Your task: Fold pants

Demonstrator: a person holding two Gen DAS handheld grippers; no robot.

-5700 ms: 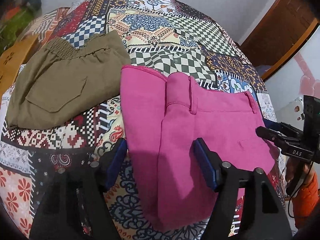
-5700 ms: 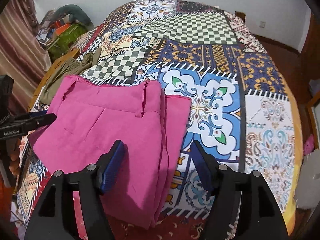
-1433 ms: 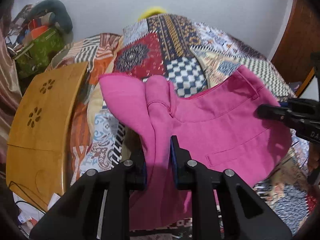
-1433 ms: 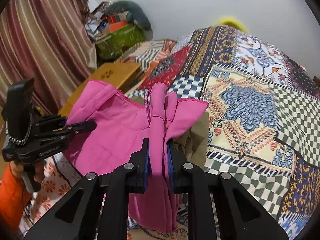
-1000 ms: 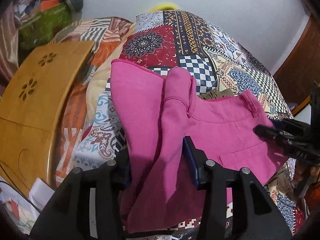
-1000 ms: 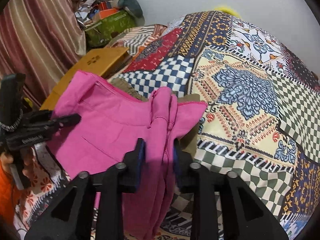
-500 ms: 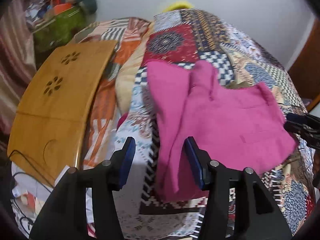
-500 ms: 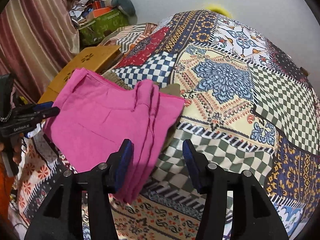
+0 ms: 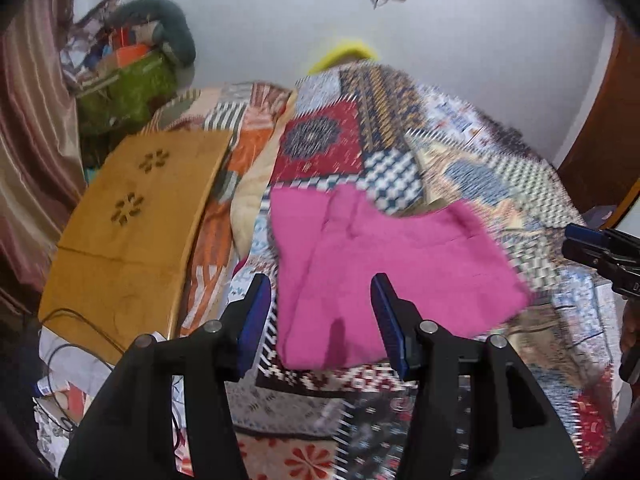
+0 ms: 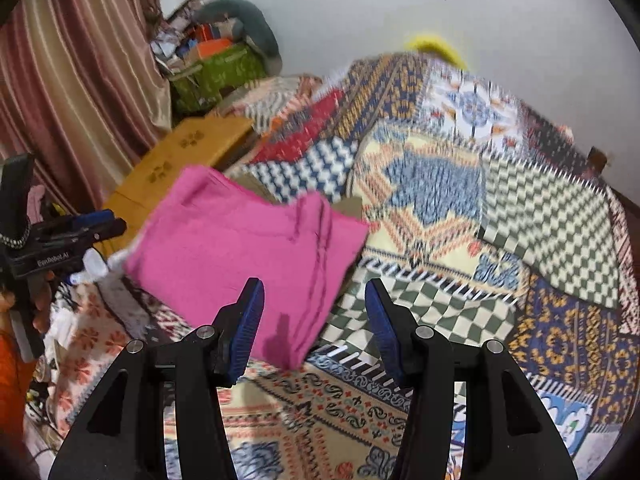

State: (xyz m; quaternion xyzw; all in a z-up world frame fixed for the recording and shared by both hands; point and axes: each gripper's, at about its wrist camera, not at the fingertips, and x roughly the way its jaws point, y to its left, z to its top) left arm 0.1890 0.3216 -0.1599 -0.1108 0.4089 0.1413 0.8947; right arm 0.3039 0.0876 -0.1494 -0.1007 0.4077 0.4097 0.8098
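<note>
A: Where do our pink pants lie?

B: Folded flat on the patchwork bedspread, near the wooden board, beyond and below both sets of blue pads.

A: Are we pinching them?

B: No. Our left gripper has its jaws spread, cloth seen through the gap but untouched. Our right gripper is spread too, nothing between its pads; the pants show past its left finger.

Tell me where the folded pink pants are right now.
The pink pants lie folded on the patchwork bedspread near its left edge, just right of the wooden board, ahead of both open grippers and held by neither.
</note>
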